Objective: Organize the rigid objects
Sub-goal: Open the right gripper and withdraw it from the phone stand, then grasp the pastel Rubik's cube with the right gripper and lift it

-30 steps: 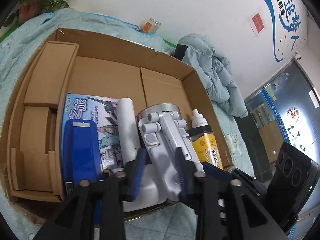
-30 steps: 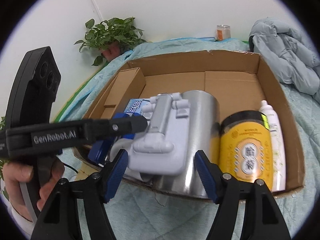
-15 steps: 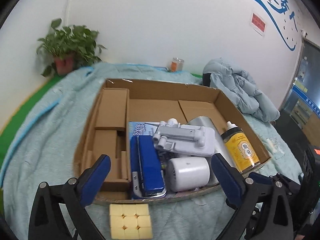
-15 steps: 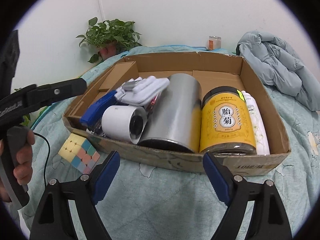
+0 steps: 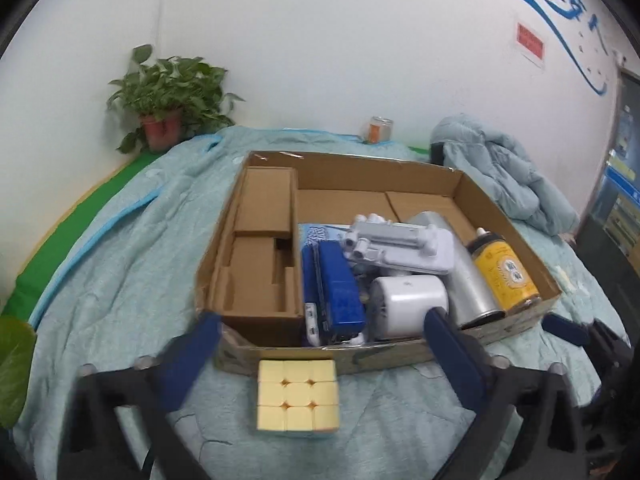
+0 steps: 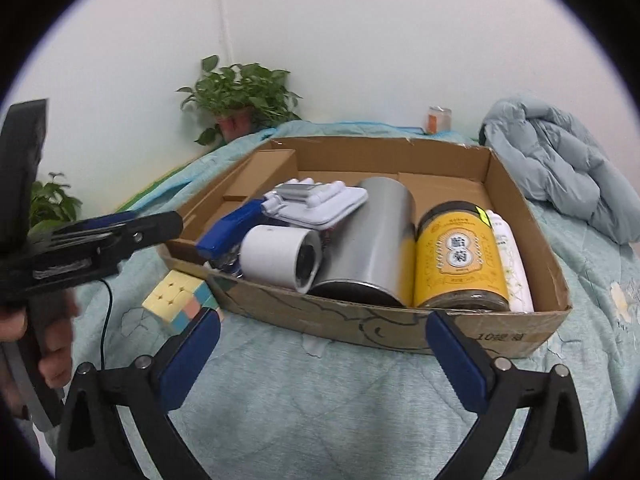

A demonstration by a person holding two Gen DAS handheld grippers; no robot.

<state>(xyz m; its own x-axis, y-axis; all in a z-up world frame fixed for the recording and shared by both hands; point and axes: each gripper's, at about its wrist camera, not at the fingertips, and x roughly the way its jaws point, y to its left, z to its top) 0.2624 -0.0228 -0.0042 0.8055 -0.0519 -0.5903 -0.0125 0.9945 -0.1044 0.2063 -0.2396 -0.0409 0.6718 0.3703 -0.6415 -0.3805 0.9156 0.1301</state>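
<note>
A cardboard box (image 5: pixel 500 208) (image 6: pixel 400 332) on a teal quilt holds a grey-white clamp holder (image 5: pixel 400 244) (image 6: pixel 320 204) lying across a blue stapler (image 5: pixel 336 284), a white cylinder (image 5: pixel 408 304) and a silver can (image 6: pixel 372 240). Beside them lie a yellow jar (image 6: pixel 456 260) and a white bottle (image 6: pixel 508 260). A pastel puzzle cube (image 5: pixel 297 396) (image 6: pixel 180 300) sits on the quilt against the box's front wall. My left gripper (image 5: pixel 322 320) stands open above the cube, holding nothing. My right gripper (image 6: pixel 323 320) hovers before the box, its jaws opening with nothing between them.
A folded cardboard insert (image 5: pixel 264 240) fills the box's left part. A potted plant (image 5: pixel 164 120) and a small jar (image 5: pixel 378 130) stand at the back wall. A light blue jacket (image 6: pixel 560 168) is heaped at the right. A hand (image 6: pixel 52 360) grips the left tool.
Both grippers have let go of the clamp holder, opened wide and backed out of the box. The holder now rests on the other items, and the cube has come into view.
</note>
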